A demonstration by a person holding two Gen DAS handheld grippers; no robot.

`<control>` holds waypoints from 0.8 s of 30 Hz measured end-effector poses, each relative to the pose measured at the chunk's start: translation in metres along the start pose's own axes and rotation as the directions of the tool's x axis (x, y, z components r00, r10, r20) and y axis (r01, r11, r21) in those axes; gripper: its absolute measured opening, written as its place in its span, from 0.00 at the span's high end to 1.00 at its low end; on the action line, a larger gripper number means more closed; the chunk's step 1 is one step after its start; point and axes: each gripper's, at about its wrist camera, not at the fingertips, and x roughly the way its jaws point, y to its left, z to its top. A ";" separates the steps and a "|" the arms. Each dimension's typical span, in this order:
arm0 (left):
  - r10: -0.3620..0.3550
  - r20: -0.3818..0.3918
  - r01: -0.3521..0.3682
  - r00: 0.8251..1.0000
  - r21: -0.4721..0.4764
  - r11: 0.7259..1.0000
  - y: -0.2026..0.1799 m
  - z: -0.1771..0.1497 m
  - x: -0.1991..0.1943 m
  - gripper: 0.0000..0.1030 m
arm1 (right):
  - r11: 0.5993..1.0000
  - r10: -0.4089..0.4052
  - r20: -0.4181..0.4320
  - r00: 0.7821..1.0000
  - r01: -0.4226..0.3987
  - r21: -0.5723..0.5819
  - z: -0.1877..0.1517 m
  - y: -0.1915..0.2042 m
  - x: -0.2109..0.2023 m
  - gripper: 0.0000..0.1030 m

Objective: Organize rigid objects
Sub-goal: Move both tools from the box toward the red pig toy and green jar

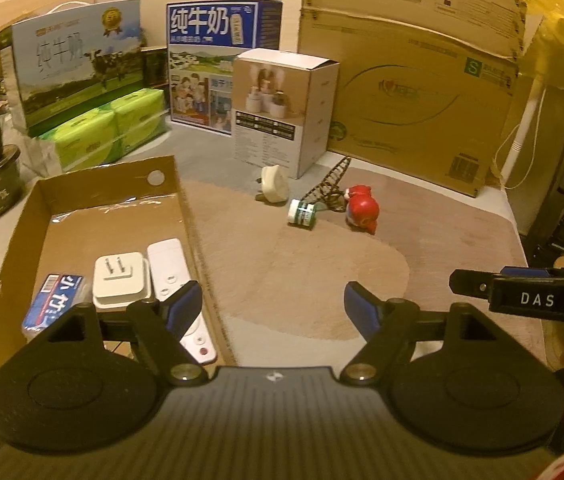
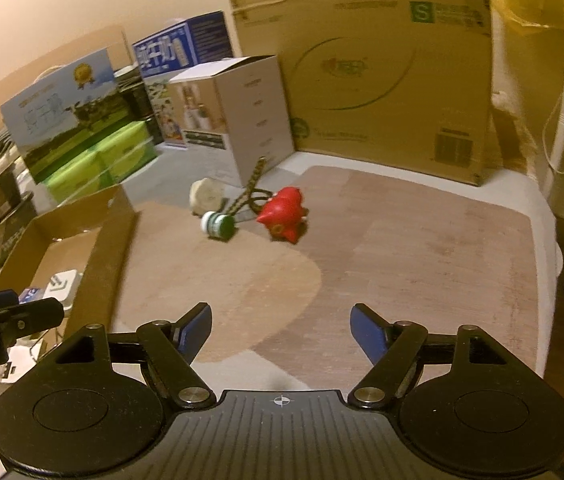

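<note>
Both the left gripper (image 1: 273,304) and right gripper (image 2: 281,326) are held released, nothing between the jaws. Adapter (image 1: 122,282) and remote (image 1: 180,292) are already packed at the tray's (image 1: 186,216) near edge. Toy (image 2: 284,216), jar (image 2: 218,226) and plug (image 2: 206,196) are left clustered near the mat's (image 2: 402,260) far edge, presumably next for pickup.

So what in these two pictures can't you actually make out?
- White remote, left wrist view: its middle is hidden behind the left gripper finger.
- Blue packet, same view: lower end covered by the gripper body.
- Red toy, right wrist view: motion blur hides its details.
- Cardboard tray, right wrist view: contents mostly hidden by its wall.
</note>
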 end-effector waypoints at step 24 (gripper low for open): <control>-0.048 -0.049 0.052 0.998 0.097 0.994 -0.009 0.032 0.066 0.26 | 0.997 0.043 -0.006 0.999 -0.043 -0.061 0.019 -0.027 0.047 0.26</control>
